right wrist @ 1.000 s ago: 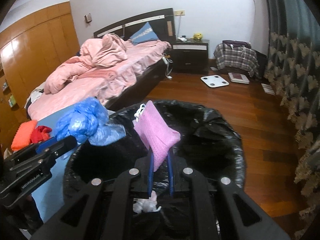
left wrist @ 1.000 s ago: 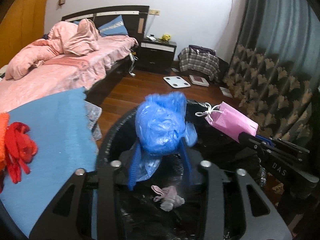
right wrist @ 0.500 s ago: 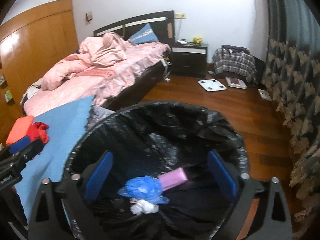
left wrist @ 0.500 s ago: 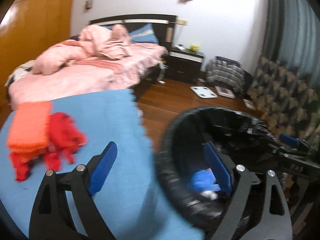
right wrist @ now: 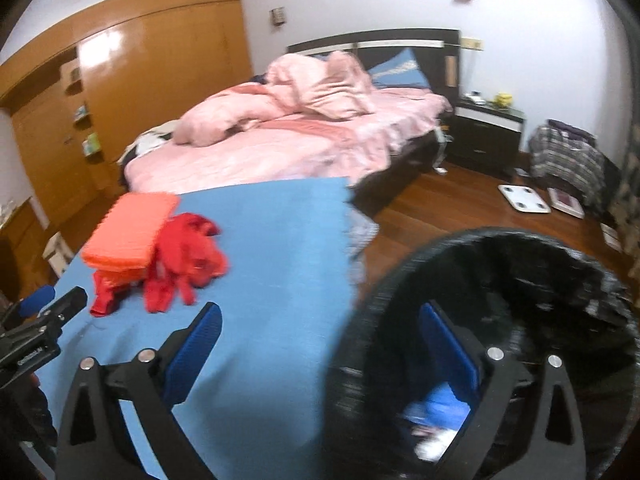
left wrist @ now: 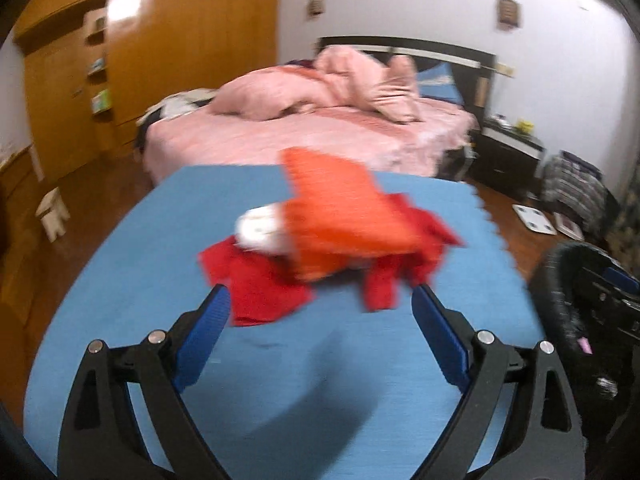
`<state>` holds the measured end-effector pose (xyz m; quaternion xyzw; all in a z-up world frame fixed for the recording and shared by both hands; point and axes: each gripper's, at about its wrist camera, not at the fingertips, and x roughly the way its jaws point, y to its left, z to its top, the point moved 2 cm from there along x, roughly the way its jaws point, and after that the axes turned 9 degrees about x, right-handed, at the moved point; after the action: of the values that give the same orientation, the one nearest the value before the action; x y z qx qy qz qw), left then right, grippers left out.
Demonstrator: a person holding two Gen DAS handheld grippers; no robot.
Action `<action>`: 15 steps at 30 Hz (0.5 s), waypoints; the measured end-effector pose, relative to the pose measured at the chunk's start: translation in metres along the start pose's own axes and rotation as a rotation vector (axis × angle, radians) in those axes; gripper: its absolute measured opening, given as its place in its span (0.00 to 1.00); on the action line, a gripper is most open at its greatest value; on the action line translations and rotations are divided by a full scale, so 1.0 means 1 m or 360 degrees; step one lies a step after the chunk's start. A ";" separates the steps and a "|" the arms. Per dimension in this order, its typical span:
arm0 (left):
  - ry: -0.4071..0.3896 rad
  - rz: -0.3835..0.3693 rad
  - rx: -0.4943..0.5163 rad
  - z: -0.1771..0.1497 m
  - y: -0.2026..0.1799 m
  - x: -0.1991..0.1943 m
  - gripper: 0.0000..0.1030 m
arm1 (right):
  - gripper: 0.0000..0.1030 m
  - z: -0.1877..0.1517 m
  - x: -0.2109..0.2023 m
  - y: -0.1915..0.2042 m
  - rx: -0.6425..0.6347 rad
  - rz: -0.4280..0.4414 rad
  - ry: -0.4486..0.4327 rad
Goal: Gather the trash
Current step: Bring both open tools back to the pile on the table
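Observation:
My left gripper (left wrist: 320,312) is open and empty over the blue table mat (left wrist: 160,264), just short of an orange pad (left wrist: 340,216) lying on crumpled red cloth (left wrist: 256,284) with a white scrap (left wrist: 256,228) beside it. My right gripper (right wrist: 320,340) is open and empty, straddling the rim of the black-lined trash bin (right wrist: 520,272). The blue plastic bag (right wrist: 440,408) lies inside the bin. The orange pad (right wrist: 128,228) and red cloth (right wrist: 184,256) also show in the right wrist view, at the mat's left. The left gripper shows at the left edge there (right wrist: 48,308).
The bin stands at the mat's right edge (left wrist: 580,300), with a pink item (left wrist: 585,346) inside. A bed with pink bedding (right wrist: 288,136) lies behind the mat. A wooden wardrobe (left wrist: 160,60) fills the left wall. A white scale (right wrist: 524,198) lies on the wood floor.
Both grippers opened and dropped the blue bag and pink bag into the bin. Both then swung left, the left one to the orange pad and red cloth.

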<state>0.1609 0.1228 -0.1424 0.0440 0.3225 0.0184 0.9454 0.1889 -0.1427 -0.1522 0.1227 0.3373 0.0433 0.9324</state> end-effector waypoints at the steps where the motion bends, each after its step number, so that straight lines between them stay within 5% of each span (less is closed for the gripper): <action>1: 0.0016 0.0031 -0.0019 -0.001 0.011 0.005 0.85 | 0.94 0.000 0.004 0.005 -0.0008 0.0006 0.0006; 15: 0.0262 0.0018 -0.0072 -0.004 0.051 0.081 0.70 | 0.94 -0.021 0.051 0.062 -0.0187 0.0020 0.0084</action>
<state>0.2219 0.1787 -0.1899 0.0229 0.3983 0.0345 0.9163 0.2147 -0.0703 -0.1834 0.0687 0.3579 0.0722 0.9284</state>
